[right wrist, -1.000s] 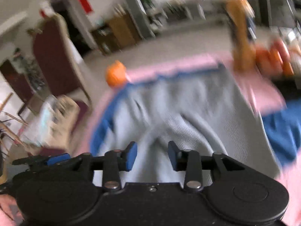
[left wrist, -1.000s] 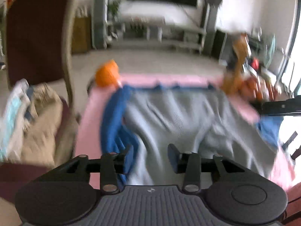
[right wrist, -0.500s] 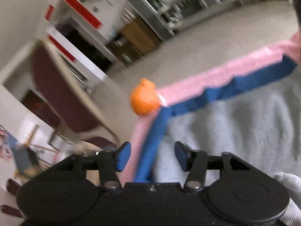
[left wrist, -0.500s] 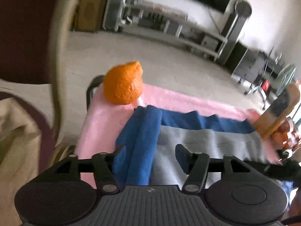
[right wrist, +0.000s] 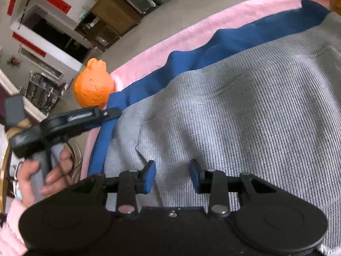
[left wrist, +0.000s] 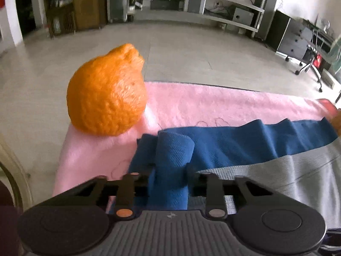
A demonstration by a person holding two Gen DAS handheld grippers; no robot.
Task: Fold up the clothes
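Observation:
A grey knit garment (right wrist: 245, 96) lies spread on a pink towel (right wrist: 191, 32), with blue cloth (right wrist: 234, 40) showing along its far and left edges. In the left wrist view, my left gripper (left wrist: 170, 170) is closing on a raised fold of the blue cloth (left wrist: 174, 149) at the far left corner, and the fold is pinched between its fingers. The grey garment (left wrist: 277, 175) lies to its right. My right gripper (right wrist: 172, 172) hovers low over the grey garment near a crease. Its jaws are closing slightly, with only flat fabric beneath the gap and nothing gripped.
A bumpy orange fruit (left wrist: 106, 93) sits on the pink towel's (left wrist: 213, 102) far left corner, close to the left gripper (right wrist: 115, 113). A hand (right wrist: 53, 175) in a pink sleeve holds that gripper. Beyond the table edge is bare floor, with shelves and cabinets along the walls.
The left gripper swept to the far left corner near the orange fruit, dropped, and closed on the blue fold. The right gripper came down over the grey garment.

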